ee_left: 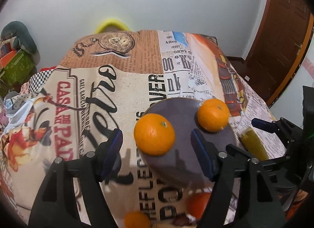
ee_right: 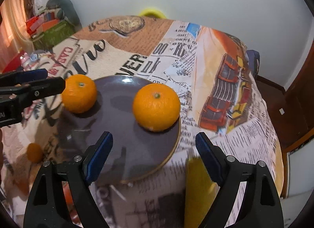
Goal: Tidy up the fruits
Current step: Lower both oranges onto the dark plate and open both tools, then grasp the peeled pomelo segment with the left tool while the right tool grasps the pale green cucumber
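Note:
A dark purple plate [ee_left: 182, 161] [ee_right: 121, 129] lies on the printed tablecloth. Two oranges sit on it: one at its left edge [ee_left: 154, 134] [ee_right: 79, 93], one at its right side [ee_left: 213, 115] [ee_right: 156, 106]. My left gripper [ee_left: 157, 145] is open, with the left orange just ahead between its fingers, not gripped. My right gripper [ee_right: 154, 143] is open and empty, just short of the right orange. The left gripper's fingers [ee_right: 45, 88] show beside the left orange in the right wrist view. The right gripper [ee_left: 274, 129] shows at the right of the left wrist view.
Another small orange [ee_left: 136, 220] [ee_right: 34, 152] and a reddish fruit [ee_left: 198, 204] lie near the table's front. A yellow object [ee_left: 253, 145] [ee_right: 198, 184] lies right of the plate. Boxes and clutter [ee_right: 49, 29] stand beyond the table's left side. A door [ee_left: 284, 41] is at right.

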Motion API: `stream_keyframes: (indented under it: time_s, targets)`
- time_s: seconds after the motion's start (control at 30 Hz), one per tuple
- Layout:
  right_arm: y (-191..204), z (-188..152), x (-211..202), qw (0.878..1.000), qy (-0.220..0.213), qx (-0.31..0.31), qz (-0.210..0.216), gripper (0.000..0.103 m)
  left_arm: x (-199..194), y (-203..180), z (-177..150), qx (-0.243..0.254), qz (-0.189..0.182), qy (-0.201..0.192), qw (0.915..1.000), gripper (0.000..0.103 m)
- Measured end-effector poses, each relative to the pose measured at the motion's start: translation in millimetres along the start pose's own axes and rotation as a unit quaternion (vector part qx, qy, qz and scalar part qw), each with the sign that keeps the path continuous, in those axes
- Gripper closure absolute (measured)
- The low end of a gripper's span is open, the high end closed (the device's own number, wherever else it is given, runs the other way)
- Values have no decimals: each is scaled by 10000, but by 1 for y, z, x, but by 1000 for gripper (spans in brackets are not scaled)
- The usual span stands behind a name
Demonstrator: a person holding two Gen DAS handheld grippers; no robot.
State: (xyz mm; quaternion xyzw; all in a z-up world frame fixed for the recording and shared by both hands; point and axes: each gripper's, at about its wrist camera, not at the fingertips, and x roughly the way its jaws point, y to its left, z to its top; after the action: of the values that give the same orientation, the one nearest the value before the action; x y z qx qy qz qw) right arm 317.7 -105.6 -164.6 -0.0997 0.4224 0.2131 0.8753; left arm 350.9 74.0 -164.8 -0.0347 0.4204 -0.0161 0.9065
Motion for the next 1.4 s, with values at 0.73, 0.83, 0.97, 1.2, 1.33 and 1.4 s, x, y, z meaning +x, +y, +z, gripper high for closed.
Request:
stream_keyframes:
  time_s: [0.73, 0.83, 0.97, 1.2, 1.33, 1.4]
  targets:
    - [47, -80, -105, 9992, -330, 149, 177, 19, -103, -6, -109, 20, -71, -11, 10000, 17]
    - [51, -86, -107, 9992, -294, 191, 176, 19, -94, -6, -123, 17, -97, 168, 9998, 17]
    - [51, -93, -106, 9992, -224, 277, 193, 19, -81, -9, -142, 169, -24, 313, 9994, 17]
    - [45, -97, -98, 9987, -92, 410, 278, 19, -52, -21, -160, 443, -18, 588, 9973, 32]
    - [44, -99, -90, 9985, 14, 430, 327, 19, -47, -39, -163, 953, 389, 356, 9941, 31]
    - [43, -100, -86, 9984, 59, 442, 338, 19, -40, -43, -162, 1040, 417, 372, 9930, 31]
